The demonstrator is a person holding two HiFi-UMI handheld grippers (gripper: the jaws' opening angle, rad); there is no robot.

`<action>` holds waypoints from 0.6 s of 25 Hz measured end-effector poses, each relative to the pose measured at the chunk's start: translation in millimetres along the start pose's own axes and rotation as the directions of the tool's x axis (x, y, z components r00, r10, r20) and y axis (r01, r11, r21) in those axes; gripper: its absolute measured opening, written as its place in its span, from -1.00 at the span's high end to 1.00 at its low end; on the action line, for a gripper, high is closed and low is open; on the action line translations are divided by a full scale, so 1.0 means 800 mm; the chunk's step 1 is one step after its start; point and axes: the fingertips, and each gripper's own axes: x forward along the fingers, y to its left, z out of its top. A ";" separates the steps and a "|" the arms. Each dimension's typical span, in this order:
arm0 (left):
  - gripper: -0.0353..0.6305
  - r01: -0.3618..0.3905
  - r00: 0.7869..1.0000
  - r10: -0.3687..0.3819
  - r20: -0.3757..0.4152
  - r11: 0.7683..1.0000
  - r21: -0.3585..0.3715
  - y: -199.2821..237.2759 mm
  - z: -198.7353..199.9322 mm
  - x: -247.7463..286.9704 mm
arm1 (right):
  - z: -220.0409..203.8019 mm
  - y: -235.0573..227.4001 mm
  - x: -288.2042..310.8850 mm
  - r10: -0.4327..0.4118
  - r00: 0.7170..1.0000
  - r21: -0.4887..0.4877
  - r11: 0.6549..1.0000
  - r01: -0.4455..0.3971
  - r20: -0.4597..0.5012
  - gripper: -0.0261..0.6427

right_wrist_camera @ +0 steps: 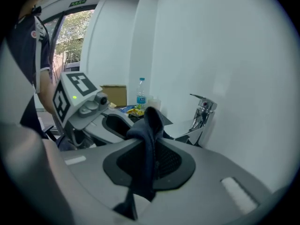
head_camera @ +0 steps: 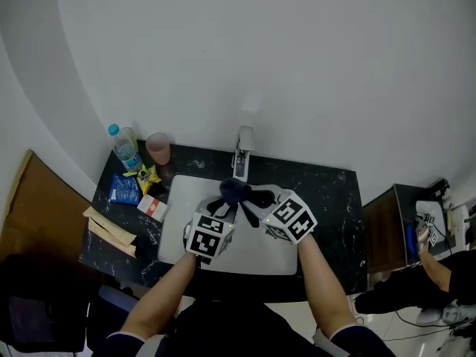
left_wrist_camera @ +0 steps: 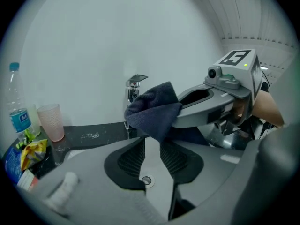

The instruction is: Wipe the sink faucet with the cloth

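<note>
Dark navy-blue cloth (head_camera: 236, 192) (left_wrist_camera: 154, 109) (right_wrist_camera: 149, 135), bunched and drooping, pinched between the ribbed black pads of the right gripper (head_camera: 255, 200) (left_wrist_camera: 177, 111) (right_wrist_camera: 151, 142), jaws pressed onto the fabric with a tail hanging below them. Hangs over the back half of the white rectangular sink (head_camera: 245, 255) (left_wrist_camera: 93, 149), just in front of the chrome single-lever faucet (head_camera: 242, 151) (left_wrist_camera: 133, 90) (right_wrist_camera: 202, 114); impossible to say whether fabric and spout touch. Just beside it, on the near left, the left gripper (head_camera: 223, 208) (left_wrist_camera: 152, 142) (right_wrist_camera: 117, 123), jaws spread, tips right under the lowest fold of the cloth, pads not pressing on anything, the round metal drain (left_wrist_camera: 146, 180) showing through the gap. Both grippers angled downward and inward toward the spout, marker cubes close together above the basin. Around the sink, a black speckled stone countertop (head_camera: 327, 199). At its back left corner, a clear plastic water bottle with a blue cap (head_camera: 125, 146) (left_wrist_camera: 18, 111) (right_wrist_camera: 141, 95) upright beside a translucent pink plastic cup (head_camera: 158, 149) (left_wrist_camera: 51, 121). In front of those, a yellow snack packet (head_camera: 149, 177) (left_wrist_camera: 30, 153), a blue foil packet (head_camera: 125, 190) and a small red-and-white box (head_camera: 152, 208). Behind everything, a plain white wall (head_camera: 260, 50).
</note>
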 end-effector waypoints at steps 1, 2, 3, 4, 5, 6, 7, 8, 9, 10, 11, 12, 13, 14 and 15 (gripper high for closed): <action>0.60 -0.002 1.000 0.002 -0.003 1.000 -0.002 0.001 -0.003 -0.003 | -0.003 -0.007 0.006 -0.024 1.000 0.018 1.000 0.024 -0.007 0.76; 0.61 -0.004 1.000 0.004 -0.005 1.000 -0.002 0.003 -0.005 -0.005 | -0.007 -0.015 0.011 -0.049 0.999 0.038 0.998 0.050 -0.015 0.76; 0.61 -0.004 1.000 0.004 -0.007 1.000 -0.002 0.003 -0.006 -0.008 | -0.012 -0.023 0.015 -0.070 0.997 0.058 0.996 0.071 -0.025 0.76; 0.61 -0.004 1.000 0.004 -0.008 1.000 -0.001 0.004 -0.008 -0.010 | -0.018 -0.029 0.019 -0.083 0.996 0.074 0.994 0.085 -0.034 0.76; 0.61 -0.005 1.000 0.005 -0.008 1.000 0.000 0.003 -0.009 -0.011 | -0.023 -0.033 0.022 -0.088 0.995 0.087 0.992 0.092 -0.044 0.76; 0.61 -0.005 1.000 0.005 -0.008 1.000 0.002 0.002 -0.009 -0.012 | -0.027 -0.035 0.024 -0.089 0.995 0.097 0.991 0.094 -0.051 0.76; 0.62 -0.006 1.000 0.006 -0.008 1.000 0.004 0.000 -0.009 -0.012 | -0.031 -0.037 0.027 -0.089 0.994 0.105 0.990 0.095 -0.058 0.76; 0.62 -0.005 1.000 0.005 -0.009 1.000 0.006 -0.002 -0.009 -0.012 | -0.035 -0.038 0.030 -0.089 0.994 0.114 0.989 0.096 -0.065 0.76; 0.62 -0.004 1.000 0.004 -0.009 1.000 0.008 -0.004 -0.009 -0.012 | -0.039 -0.039 0.032 -0.089 0.993 0.121 0.988 0.097 -0.073 0.76; 0.62 -0.004 1.000 0.004 -0.009 1.000 0.010 -0.005 -0.008 -0.011 | -0.043 -0.038 0.033 -0.087 0.993 0.124 0.988 0.096 -0.081 0.76; 0.62 -0.005 1.000 0.005 -0.008 1.000 0.012 -0.006 -0.008 -0.011 | -0.045 -0.036 0.033 -0.081 0.993 0.119 0.989 0.092 -0.088 0.76; 0.62 -0.007 1.000 0.007 -0.006 1.000 0.013 -0.006 -0.007 -0.012 | -0.044 -0.032 0.030 -0.073 0.993 0.107 0.991 0.082 -0.090 0.76; 0.62 -0.012 1.000 0.012 -0.004 1.000 0.013 -0.005 -0.006 -0.013 | -0.042 -0.027 0.025 -0.059 0.994 0.087 0.994 0.067 -0.087 0.76; 0.62 -0.018 1.000 0.018 -0.003 1.000 0.009 -0.004 -0.006 -0.014 | -0.036 -0.020 0.018 -0.040 0.996 0.064 0.997 0.045 -0.077 0.76; 0.62 -0.026 1.000 0.026 -0.004 1.000 0.003 -0.002 -0.007 -0.016 | -0.029 -0.015 0.011 -0.019 0.998 0.046 0.999 0.022 -0.058 0.76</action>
